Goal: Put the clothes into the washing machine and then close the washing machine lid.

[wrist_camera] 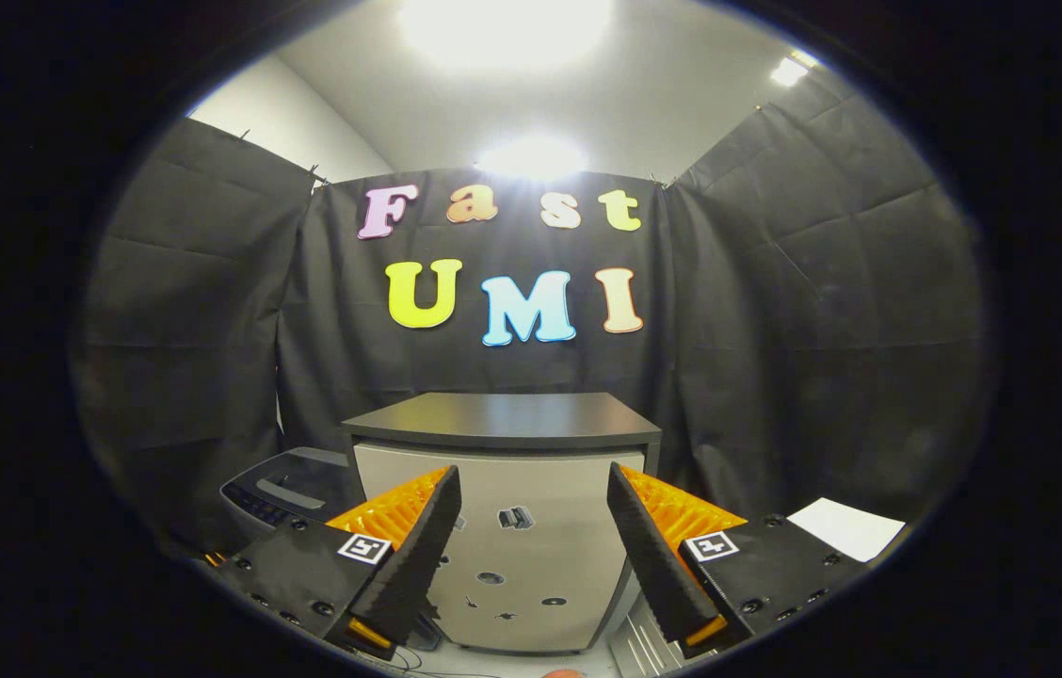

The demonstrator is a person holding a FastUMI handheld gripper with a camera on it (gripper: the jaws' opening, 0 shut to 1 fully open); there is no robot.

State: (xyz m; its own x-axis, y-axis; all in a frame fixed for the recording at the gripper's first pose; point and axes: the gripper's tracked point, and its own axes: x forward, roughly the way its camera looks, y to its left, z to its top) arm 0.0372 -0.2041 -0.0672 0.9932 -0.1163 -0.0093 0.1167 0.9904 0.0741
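The booth wall [776, 311], black cloth hung from above, closes in the scene on three sides, likely to keep the background plain for the camera.

In front of it stands a cabinet [531, 556] with a dark flat top and a pale front. It carries nothing on its top. The front has a few small holes and dark fittings; what they are for I cannot tell. No door or drawer stands open, so whatever it holds is hidden.

Left of the cabinet, lower and partly behind the left finger, sits the washer [291, 490], a grey machine with a sloped control panel and what looks like a handle recess. Its lid appears to lie flat, which would fit a closed machine, but most of the top is cut off and I cannot be sure. Whether clothes are inside cannot be seen. That fits either a load waiting elsewhere or one already shut in.

To the right, beyond the right finger, lies a white sheet [846, 527], flat on a surface I cannot make out.

The tongs [536, 541] are spread wide with nothing between the fingers, held level and facing the cabinet, clear of everything. No garment can be made out.
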